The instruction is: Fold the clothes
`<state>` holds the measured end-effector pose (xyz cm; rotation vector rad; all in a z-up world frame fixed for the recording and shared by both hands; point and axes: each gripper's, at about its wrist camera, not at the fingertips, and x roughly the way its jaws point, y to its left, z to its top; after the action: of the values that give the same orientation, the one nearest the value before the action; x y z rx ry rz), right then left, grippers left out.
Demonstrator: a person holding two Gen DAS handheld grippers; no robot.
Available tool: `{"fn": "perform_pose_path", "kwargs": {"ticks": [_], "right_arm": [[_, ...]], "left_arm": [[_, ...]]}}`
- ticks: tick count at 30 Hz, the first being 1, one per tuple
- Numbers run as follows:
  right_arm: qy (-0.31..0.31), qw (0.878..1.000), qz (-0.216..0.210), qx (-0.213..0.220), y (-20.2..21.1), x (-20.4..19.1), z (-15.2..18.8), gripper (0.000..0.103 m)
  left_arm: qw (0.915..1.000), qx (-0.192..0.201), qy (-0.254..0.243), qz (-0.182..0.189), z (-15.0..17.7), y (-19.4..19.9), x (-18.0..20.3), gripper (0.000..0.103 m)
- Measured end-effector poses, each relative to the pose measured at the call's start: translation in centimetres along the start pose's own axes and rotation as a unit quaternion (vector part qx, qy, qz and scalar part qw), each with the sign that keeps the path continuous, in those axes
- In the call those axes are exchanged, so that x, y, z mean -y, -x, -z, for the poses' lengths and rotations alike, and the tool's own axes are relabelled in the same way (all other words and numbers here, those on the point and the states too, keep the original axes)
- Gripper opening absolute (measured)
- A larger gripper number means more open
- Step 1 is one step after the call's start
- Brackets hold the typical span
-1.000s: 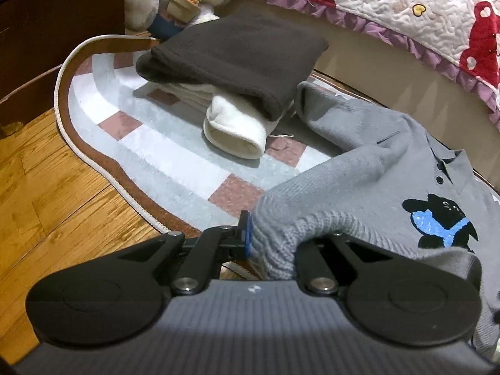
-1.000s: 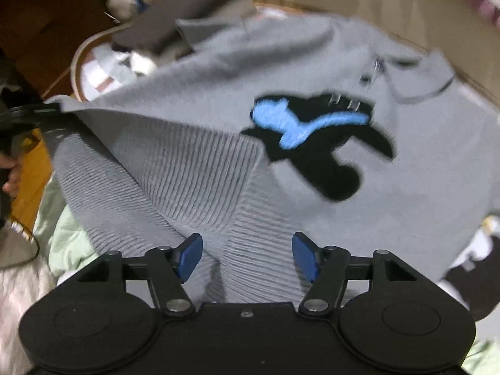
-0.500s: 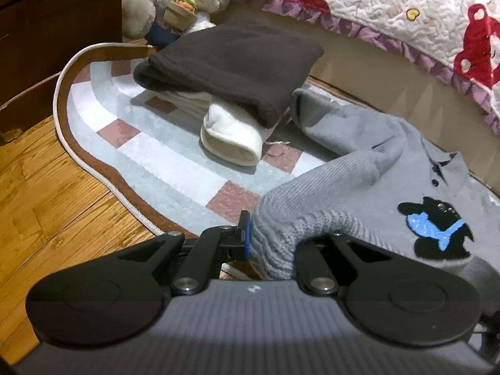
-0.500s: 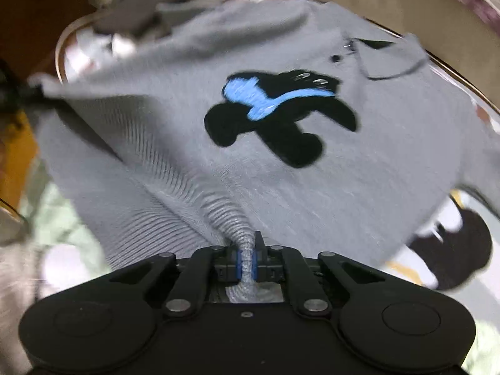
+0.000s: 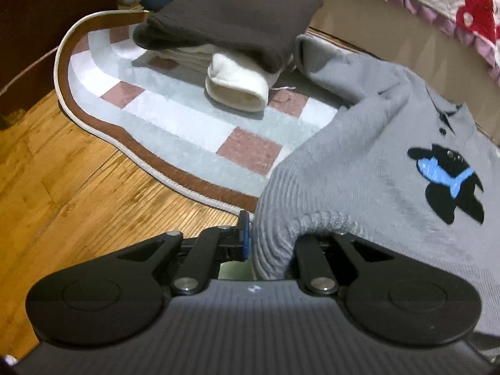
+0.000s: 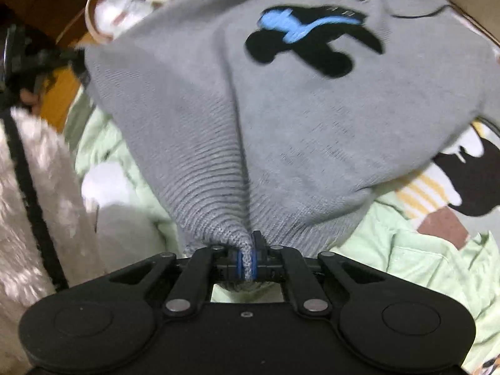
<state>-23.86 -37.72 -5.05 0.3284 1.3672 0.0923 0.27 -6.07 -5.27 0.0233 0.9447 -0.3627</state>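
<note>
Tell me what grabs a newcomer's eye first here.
The grey sweater with its black-and-blue animal patch fills the right wrist view, its ribbed hem pinched by the right gripper. The left gripper holds another hem corner, beyond it a dark folded garment on the rug.

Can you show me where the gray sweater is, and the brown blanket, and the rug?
Sweater (image 6: 312,118): right wrist view, on the plain gray knit below the black and blue picture.
Brown blanket (image 5: 237,15): left wrist view, on its flat top.
Rug (image 5: 175,118): left wrist view, on a bare pale stripe.
</note>
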Motion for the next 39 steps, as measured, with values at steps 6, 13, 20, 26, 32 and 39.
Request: {"fn": "perform_pose_path", "kwargs": {"ticks": [6,13,20,26,32,39], "right_arm": [[-0.041,0.998,-0.034,0.038,2.9,1.6,-1.0,0.043],[-0.099,0.977,-0.096,0.165,9.0,4.5,-5.7,0.047],[-0.069,0.971,-0.074,0.216,5.9,8.0,-18.5,0.057],[-0.126,0.964,-0.051,0.229,-4.2,12.5,-30.0,0.057],[-0.027,0.962,0.016,0.272,-7.5,13.2,-33.4,0.057],[0.082,0.943,0.043,0.319,-6.8,15.2,-31.7,0.057]], "left_arm": [[0.9976,0.032,0.04,0.048,-0.3,1.8,-1.7,0.038],[0.9875,0.086,0.085,0.101,-0.5,4.3,-3.0,0.046],[0.9854,0.084,0.085,0.121,-3.3,3.4,-2.2,0.051],[0.9836,0.035,0.098,0.147,-9.9,-3.4,0.2,0.055],[0.9928,0.018,0.06,0.102,-16.1,-13.5,6.3,0.058],[0.9936,-0.003,0.065,0.092,-19.0,-21.5,10.2,0.07]]}}
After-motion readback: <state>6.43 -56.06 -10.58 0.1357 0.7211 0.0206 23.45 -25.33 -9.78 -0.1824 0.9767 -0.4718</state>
